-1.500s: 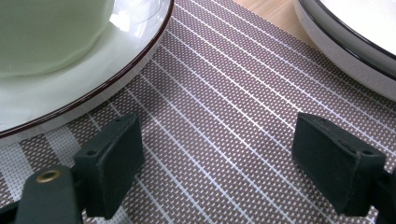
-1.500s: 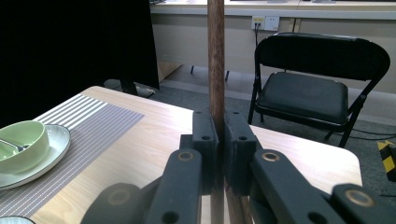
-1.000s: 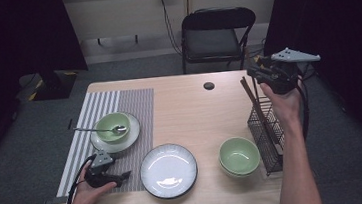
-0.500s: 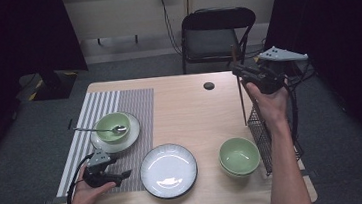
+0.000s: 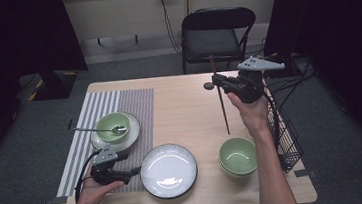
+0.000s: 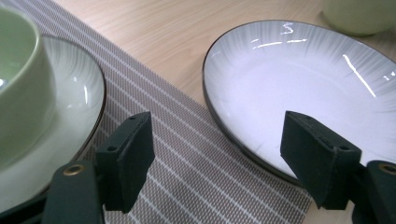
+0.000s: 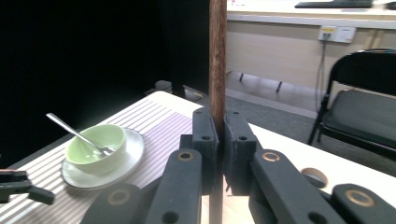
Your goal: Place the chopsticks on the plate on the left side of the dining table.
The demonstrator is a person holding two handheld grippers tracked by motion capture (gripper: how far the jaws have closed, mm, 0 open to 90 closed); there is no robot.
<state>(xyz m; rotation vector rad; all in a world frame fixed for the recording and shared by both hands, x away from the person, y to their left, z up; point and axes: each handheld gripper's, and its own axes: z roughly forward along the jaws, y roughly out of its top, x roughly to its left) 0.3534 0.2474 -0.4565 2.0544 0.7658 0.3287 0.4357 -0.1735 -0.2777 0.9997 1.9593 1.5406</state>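
The right claw (image 5: 219,82), clamped on a brown chopstick (image 5: 221,103), has travelled from above the wire basket (image 5: 283,132) at the table's right edge leftward, and now holds the stick upright over bare table (image 5: 185,111) behind the lone green bowl (image 5: 238,156), well apart from the basket. The left claw (image 5: 136,170) has lifted a little off the striped mat (image 5: 118,100) near the white plate (image 5: 169,169), and its jaws have just been closing slightly with nothing between them.
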